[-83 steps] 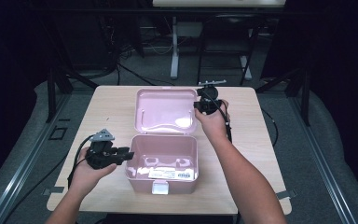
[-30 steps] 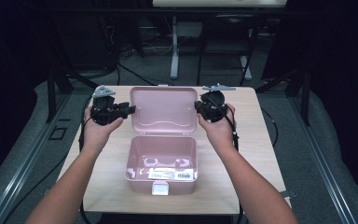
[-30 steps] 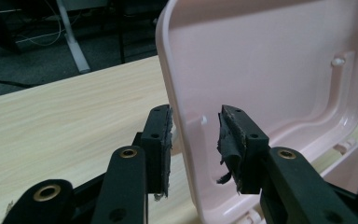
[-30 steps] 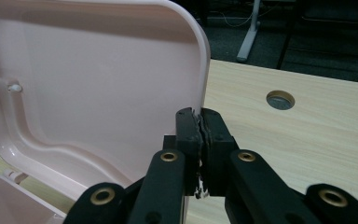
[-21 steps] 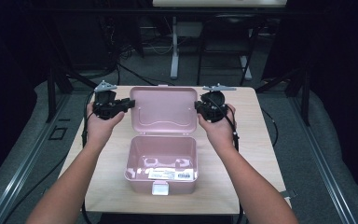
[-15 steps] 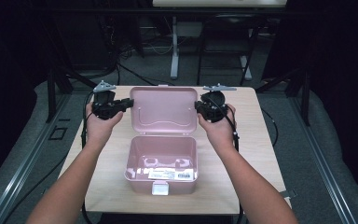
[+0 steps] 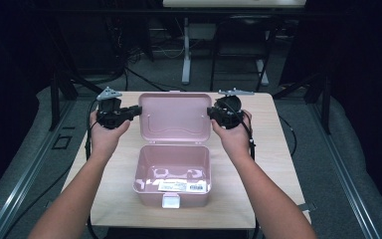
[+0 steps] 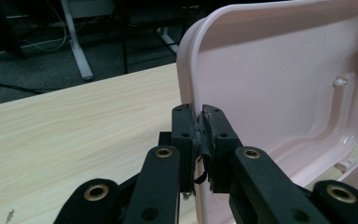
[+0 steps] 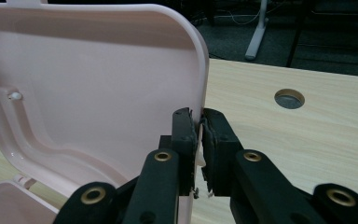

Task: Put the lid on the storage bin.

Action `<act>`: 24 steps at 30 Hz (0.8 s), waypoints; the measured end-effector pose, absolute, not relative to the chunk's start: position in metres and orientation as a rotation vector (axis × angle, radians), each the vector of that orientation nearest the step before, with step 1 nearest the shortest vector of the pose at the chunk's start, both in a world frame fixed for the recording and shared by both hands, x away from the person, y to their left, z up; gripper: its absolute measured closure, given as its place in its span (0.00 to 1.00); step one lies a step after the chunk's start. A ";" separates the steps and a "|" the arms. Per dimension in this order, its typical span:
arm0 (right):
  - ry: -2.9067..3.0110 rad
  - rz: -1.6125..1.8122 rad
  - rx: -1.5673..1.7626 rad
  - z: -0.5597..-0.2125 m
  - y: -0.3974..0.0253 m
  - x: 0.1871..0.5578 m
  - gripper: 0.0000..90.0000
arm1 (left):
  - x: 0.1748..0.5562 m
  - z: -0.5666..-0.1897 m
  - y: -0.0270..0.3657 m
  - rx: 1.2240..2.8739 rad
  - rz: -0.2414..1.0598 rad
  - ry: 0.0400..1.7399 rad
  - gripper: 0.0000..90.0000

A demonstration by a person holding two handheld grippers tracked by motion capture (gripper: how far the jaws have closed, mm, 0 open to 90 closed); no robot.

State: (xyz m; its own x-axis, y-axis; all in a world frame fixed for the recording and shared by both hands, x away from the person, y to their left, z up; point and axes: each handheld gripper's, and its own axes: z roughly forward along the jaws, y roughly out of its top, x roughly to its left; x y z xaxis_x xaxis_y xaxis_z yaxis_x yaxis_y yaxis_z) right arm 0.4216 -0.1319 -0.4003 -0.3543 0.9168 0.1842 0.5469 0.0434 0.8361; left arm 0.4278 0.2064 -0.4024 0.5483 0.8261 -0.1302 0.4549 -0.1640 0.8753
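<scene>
lid (image 7: 175, 117) of the pink box (image 7: 173, 175) stands raised at frame centre on the table (image 7: 268, 149). your left gripper (image 8: 199, 129) pinches its left edge; your right gripper (image 9: 199, 129) clamps its right edge.

Both forearms reaching in from the near edge of the desk, spread apart toward its far half. Left gripper (image 7: 138, 111) pointing inward, jaws pinched together on a thin edge. Right gripper (image 7: 210, 112) mirrored opposite, jaws likewise clamped, apparently with equal closure. Hands wrapped around the bodies, wrists level.
</scene>
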 end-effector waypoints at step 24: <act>1.912 1.265 1.400 -0.386 -0.130 0.392 0.91 | 0.410 -0.396 0.215 1.796 0.462 0.994 0.95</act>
State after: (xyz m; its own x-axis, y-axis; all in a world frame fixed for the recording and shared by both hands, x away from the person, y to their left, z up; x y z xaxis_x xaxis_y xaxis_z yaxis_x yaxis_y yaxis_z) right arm 0.3924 -0.1299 -0.3862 -0.3824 0.9113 0.1527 0.4969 0.0635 0.8655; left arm 0.4101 0.2149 -0.3959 0.5909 0.7971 -0.1244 0.4192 -0.1716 0.8915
